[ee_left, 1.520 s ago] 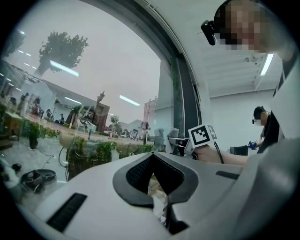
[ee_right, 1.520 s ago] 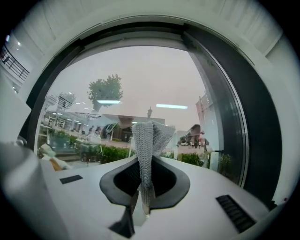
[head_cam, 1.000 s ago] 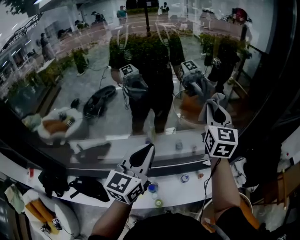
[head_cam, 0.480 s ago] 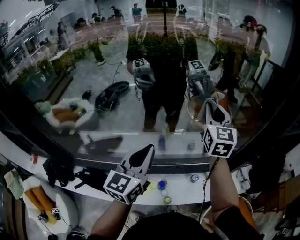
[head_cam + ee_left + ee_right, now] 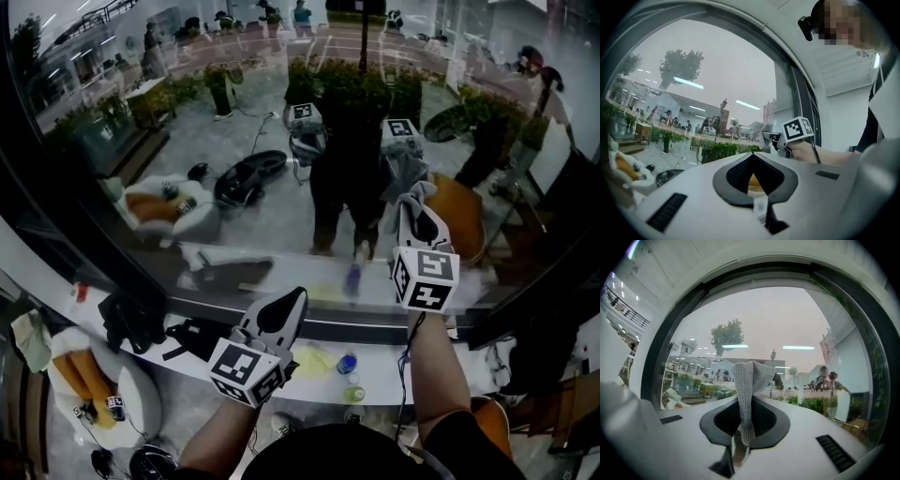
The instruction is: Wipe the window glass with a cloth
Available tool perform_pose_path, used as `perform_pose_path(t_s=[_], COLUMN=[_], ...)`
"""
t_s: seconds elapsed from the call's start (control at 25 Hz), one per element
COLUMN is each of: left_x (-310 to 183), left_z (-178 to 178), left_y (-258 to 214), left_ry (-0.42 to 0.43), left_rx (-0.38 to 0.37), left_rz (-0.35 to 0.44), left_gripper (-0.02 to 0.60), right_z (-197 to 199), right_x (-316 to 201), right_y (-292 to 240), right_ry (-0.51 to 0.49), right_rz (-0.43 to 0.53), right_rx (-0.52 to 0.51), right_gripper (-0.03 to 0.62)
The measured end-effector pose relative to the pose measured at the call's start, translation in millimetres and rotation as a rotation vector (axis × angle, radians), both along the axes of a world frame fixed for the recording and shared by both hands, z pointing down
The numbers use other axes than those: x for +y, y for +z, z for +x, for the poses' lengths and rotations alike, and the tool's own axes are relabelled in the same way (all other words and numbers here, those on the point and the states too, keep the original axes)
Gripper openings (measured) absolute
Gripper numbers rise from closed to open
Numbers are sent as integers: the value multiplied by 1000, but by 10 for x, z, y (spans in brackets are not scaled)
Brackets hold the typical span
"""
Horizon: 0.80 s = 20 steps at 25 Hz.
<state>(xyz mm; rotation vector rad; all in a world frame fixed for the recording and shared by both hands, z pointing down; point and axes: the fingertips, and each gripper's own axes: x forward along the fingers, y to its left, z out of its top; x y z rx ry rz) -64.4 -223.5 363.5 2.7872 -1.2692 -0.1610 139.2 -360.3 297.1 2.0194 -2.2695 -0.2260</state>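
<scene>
**Gripper state.** The right gripper [image 5: 419, 223] is raised in front of the window glass [image 5: 234, 122], to the right of centre. Its jaws are clamped on a grey knitted cloth [image 5: 751, 376]. The right gripper view shows the cloth pinched in a narrow fold, with a loose flap standing up beyond the jaw tips. The left gripper [image 5: 294, 300] is held lower and nearer, above the white ledge [image 5: 412, 380]. Its jaws are pressed together with nothing between them.

**Cloth position.** In the head view the flap meets its own reflection, so it appears to be at or just off the glass. Actual contact cannot be confirmed.

**Failure modes.**
- Cloth slip: only a thin fold is clamped. Friction from a wiping stroke could drag the cloth out of the jaws and drop it toward the ledge.
- Hard contact: if the flap folds back under pressure, the bare jaw tips could strike or scrape the glass.
- Misjudged distance: strong reflections hide the glass surface, so a stroke may press too hard or miss the glass.
- Collision: the left gripper is near the small bottles [image 5: 347, 364] on the ledge and could knock them over.
</scene>
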Motion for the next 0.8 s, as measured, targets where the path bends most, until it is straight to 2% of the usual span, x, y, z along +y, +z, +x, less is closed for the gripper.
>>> perform_pose_path(t_s=[0.64,0.8], left_x=[11,8], left_z=[-1358,-1564], left_y=[224,273], left_ry=[-108,-130], left_rx=[0,-19], left_rz=[-26,-32], left_gripper=[6,6], right_z=[-1961,-2255], right_x=[-292,-351], right_y=[186,244], right_ry=[-163,-182], right_rz=[-26,-29], right_rx=[48,46], right_gripper=[52,52])
